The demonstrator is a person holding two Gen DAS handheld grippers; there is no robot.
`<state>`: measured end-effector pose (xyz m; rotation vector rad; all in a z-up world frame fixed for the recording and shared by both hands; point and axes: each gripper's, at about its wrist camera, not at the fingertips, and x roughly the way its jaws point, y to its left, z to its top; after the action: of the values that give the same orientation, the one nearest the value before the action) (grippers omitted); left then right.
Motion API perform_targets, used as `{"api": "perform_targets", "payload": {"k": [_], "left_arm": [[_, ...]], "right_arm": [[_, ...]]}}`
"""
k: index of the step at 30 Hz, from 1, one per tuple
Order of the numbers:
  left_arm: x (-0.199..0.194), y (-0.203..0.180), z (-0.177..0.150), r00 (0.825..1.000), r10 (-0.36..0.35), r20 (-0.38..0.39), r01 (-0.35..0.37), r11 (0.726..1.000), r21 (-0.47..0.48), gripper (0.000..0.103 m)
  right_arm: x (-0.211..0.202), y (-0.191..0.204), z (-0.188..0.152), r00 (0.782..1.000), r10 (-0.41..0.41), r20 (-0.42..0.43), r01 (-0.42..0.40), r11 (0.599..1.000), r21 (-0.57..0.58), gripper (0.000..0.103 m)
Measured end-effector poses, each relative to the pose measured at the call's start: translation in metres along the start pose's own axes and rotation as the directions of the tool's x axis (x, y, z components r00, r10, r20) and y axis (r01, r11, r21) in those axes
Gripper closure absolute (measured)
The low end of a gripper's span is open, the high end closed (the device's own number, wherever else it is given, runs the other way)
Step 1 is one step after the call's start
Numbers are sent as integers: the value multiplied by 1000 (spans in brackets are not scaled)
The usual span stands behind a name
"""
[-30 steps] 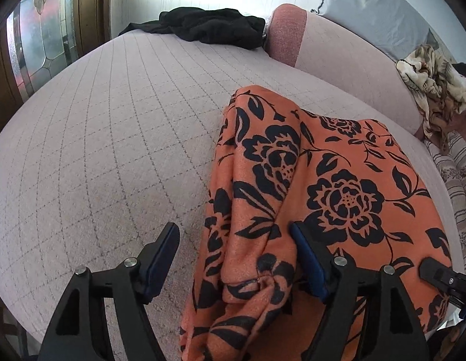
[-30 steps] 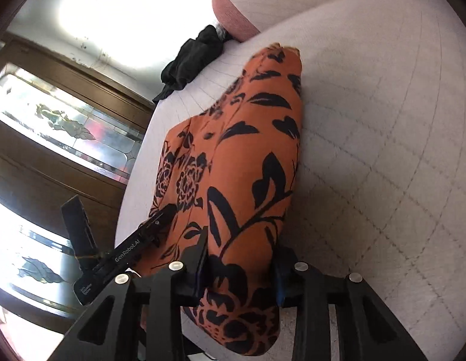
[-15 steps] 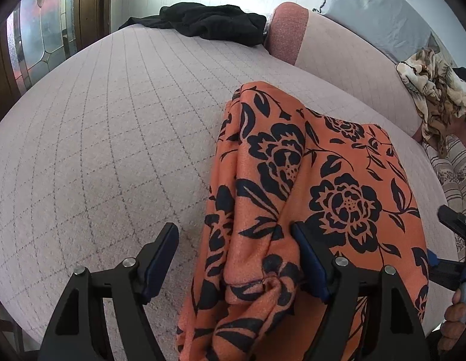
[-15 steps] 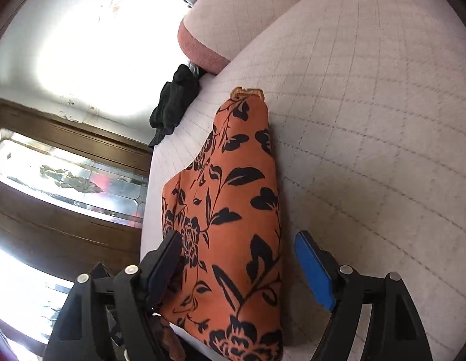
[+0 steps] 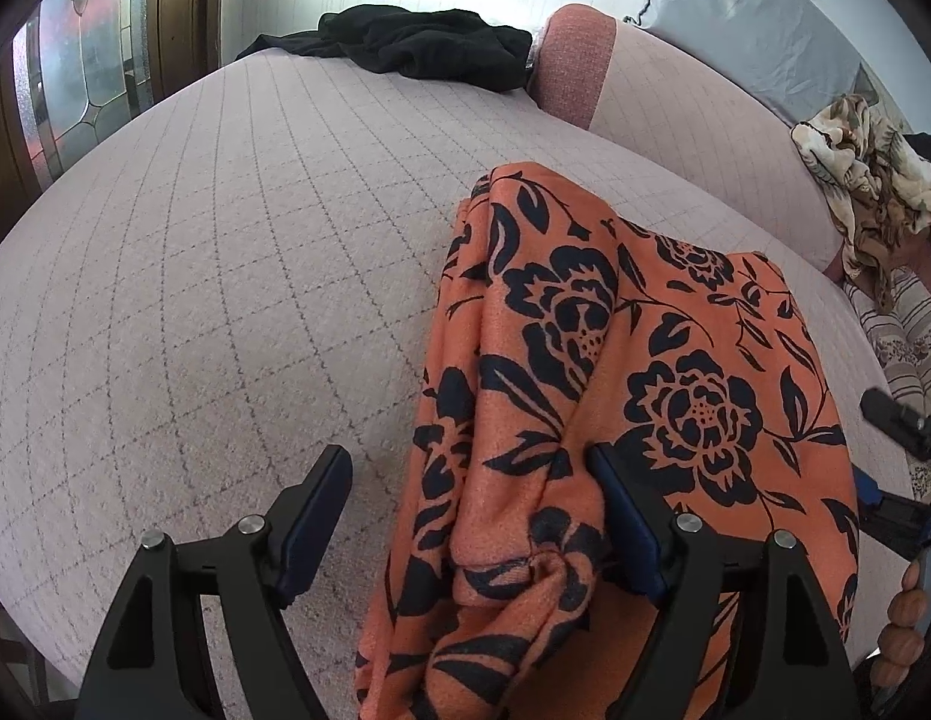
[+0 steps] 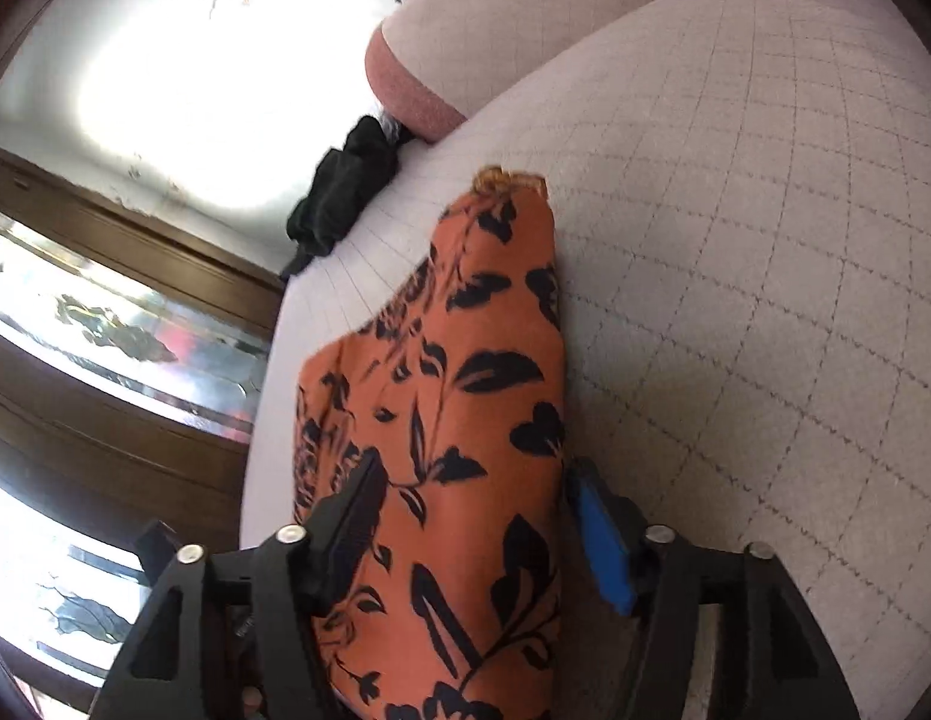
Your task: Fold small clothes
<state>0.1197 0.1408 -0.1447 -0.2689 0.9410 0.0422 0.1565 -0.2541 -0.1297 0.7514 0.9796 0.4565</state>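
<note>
Fingers (image 5: 621, 516) of both left gripper (image 5: 468, 516) and right gripper (image 6: 477, 516) spread wide, gripping nothing, straddling orange floral garment (image 5: 645, 360) draped across quilted sofa seat (image 5: 225, 276), probably for regrasping before folding.

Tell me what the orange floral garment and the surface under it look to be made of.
Orange floral garment: soft, matte, slightly fuzzy knit or brushed fabric by the look; it slumps in rounded folds. Surface under it: pale, nubby woven upholstery with a thin stitched or woven grid, likely a textured cover.
</note>
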Motion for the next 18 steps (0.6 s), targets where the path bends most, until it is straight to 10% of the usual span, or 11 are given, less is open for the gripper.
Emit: {"api": "perform_targets", "payload": {"k": [3, 6, 7, 9, 11, 13, 18], "left_arm": [[1, -2, 0, 1000, 2, 1, -2, 1000, 3, 21], [0, -1, 0, 1000, -5, 0, 5, 1000, 0, 21], [0, 0, 0, 1000, -5, 0, 5, 1000, -1, 21], [1, 1, 0, 1000, -10, -4, 10, 1000, -7, 21], [2, -1, 2, 1000, -12, -6, 12, 1000, -4, 20], [1, 0, 2, 1000, -14, -2, 14, 1000, -3, 20], [-17, 13, 2, 996, -85, 0, 85, 994, -62, 27]], "right_arm": [[22, -10, 18, 997, 60, -45, -55, 992, 112, 25], [45, -11, 28, 993, 13, -119, -1, 995, 100, 71], [41, 6, 26, 995, -32, -92, 34, 999, 10, 73], [32, 34, 19, 992, -121, -27, 116, 982, -149, 73], [49, 18, 20, 979, -183, -89, 171, 977, -127, 72], [45, 0, 24, 985, -149, -85, 147, 989, -18, 46], [7, 35, 15, 972, -227, 61, 233, 962, -141, 40]]}}
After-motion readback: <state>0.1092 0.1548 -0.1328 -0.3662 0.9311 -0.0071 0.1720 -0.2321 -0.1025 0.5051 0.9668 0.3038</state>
